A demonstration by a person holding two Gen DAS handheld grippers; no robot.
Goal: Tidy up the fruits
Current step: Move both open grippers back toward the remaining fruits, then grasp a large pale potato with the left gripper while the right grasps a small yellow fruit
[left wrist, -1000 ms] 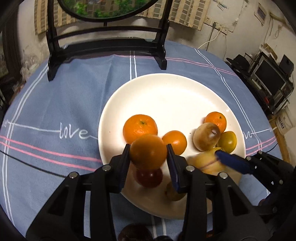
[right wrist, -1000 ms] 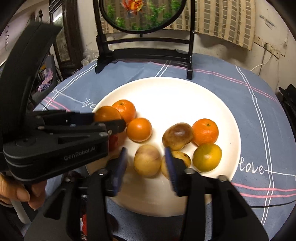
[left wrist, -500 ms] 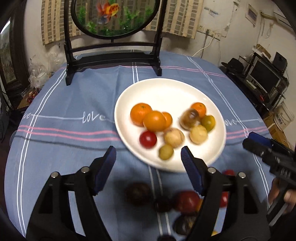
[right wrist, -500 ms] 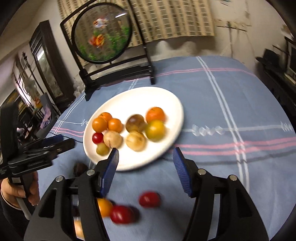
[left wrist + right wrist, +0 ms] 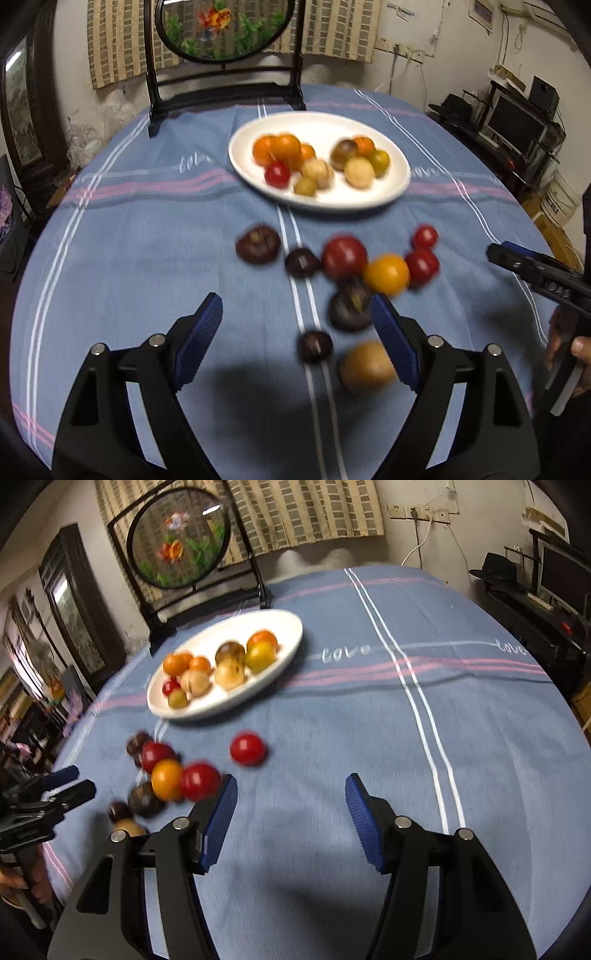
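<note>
Hovering over the blue cloth point(image 5: 147, 258), the L gripper point(image 5: 295, 332) had its jaws opening, w/ nothing pinched between them. Just ahead of its fingertips and a bit to the R lay the loose fruit: dark plum point(image 5: 350, 308) touching the R pad's tip in view, small dark one point(image 5: 315, 346) and brown fruit point(image 5: 365, 365) between the jaws' line, red tomato point(image 5: 344, 257) and orange one point(image 5: 386, 275) further on. White plate point(image 5: 332, 201), already part filled, sat beyond, well apart. R gripper point(image 5: 288, 812) stood half wide, empty, over bare cloth; the pile lay off to its L, a lone red tomato point(image 5: 248, 749) ahead. L hand looked nearer the cluster, so prob. next pick was its.
</note>
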